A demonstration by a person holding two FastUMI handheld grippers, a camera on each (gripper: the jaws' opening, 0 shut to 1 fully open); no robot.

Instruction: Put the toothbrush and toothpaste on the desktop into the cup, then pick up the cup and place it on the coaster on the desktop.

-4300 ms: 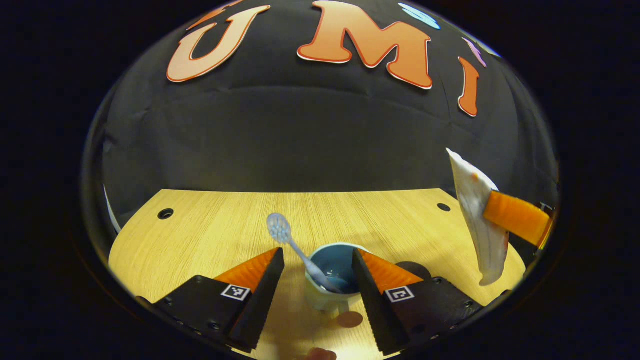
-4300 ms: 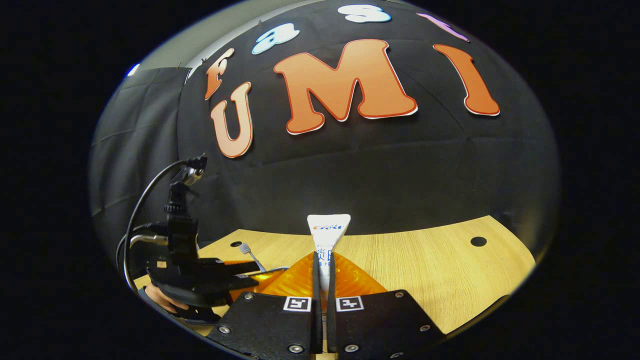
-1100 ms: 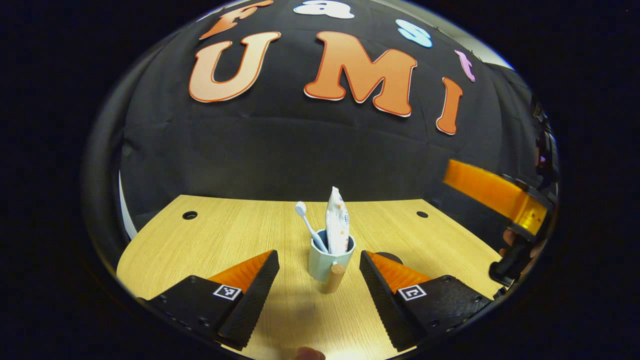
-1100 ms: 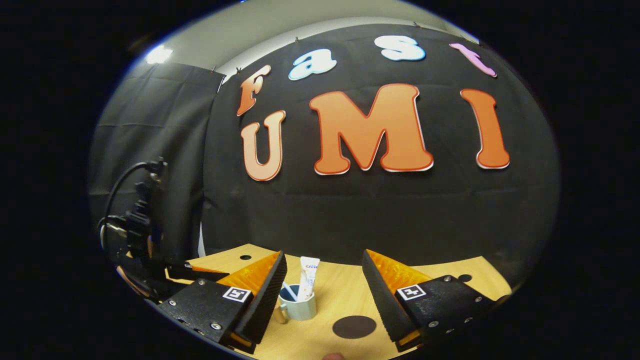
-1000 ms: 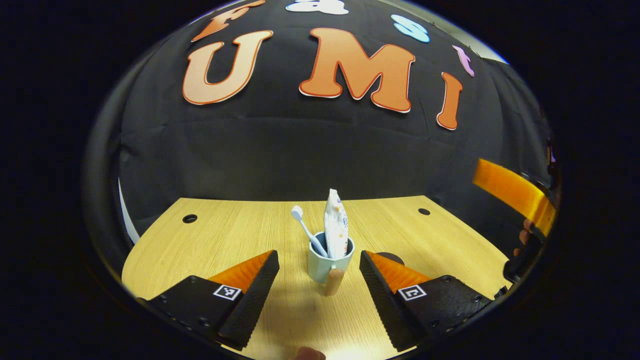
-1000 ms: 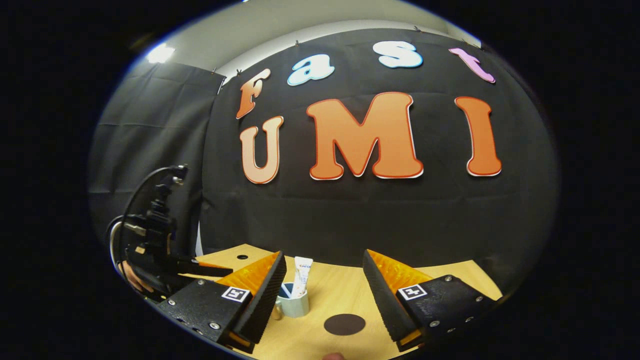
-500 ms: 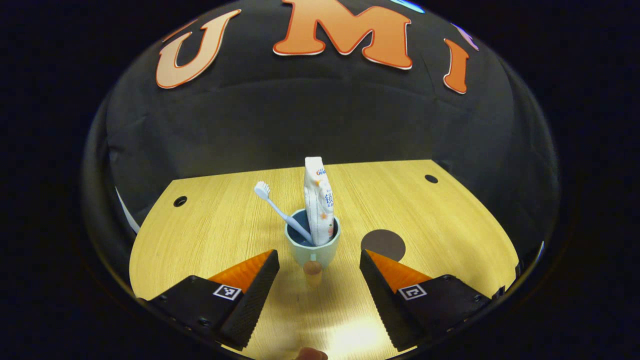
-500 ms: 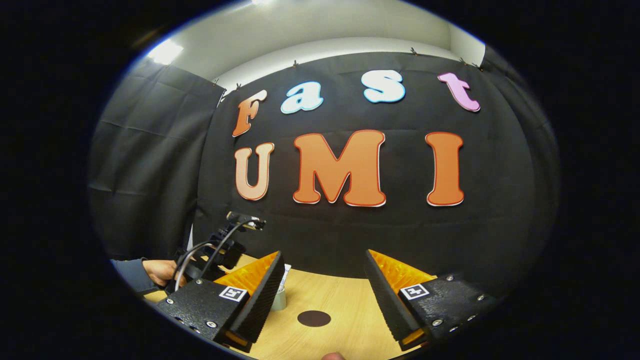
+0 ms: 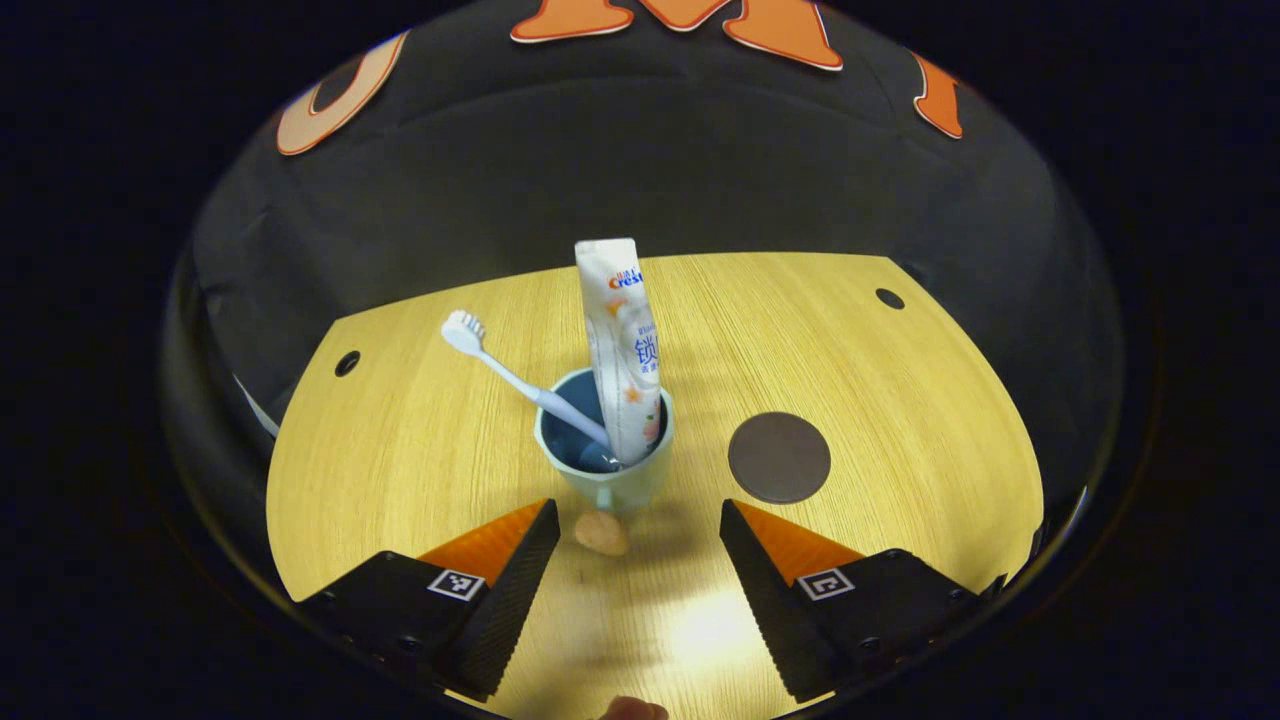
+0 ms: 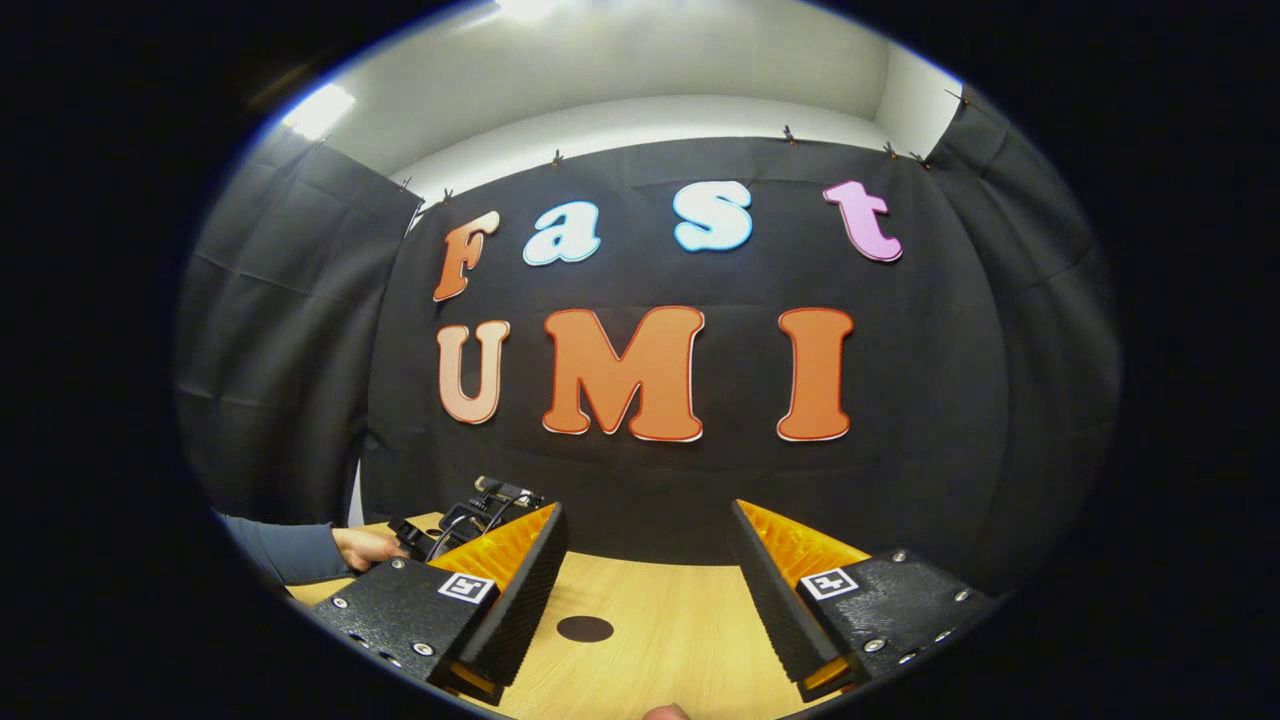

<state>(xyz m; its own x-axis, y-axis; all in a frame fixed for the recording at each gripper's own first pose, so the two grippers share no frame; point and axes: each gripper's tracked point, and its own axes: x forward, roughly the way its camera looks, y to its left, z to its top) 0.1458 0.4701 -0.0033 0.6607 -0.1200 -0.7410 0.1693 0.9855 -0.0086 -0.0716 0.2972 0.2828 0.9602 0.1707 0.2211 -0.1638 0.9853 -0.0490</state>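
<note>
A pale green cup (image 9: 607, 488) stands on the wooden desktop (image 9: 400, 440), its wooden handle (image 9: 601, 533) turned toward me. A white toothpaste tube (image 9: 622, 350) stands upright in it, and a light blue toothbrush (image 9: 510, 375) leans out to the left. The dark round coaster (image 9: 779, 458) lies to the cup's right, apart from it; it is also in the right gripper view (image 10: 585, 628). My left gripper (image 9: 636, 525) is open, just short of the cup, looking down on it. My right gripper (image 10: 646, 540) is open and empty, held back and high.
Small round holes mark the desktop's far corners (image 9: 347, 362) (image 9: 889, 298). In the right gripper view a sleeve and hand (image 10: 350, 547) hold the other gripper's black body (image 10: 465, 508) at the left. Bare wood lies around the coaster.
The left gripper has risen and tilted down over the cup, which now sits closer. The right gripper has drawn back and tipped up; the cup has slipped behind its left finger.
</note>
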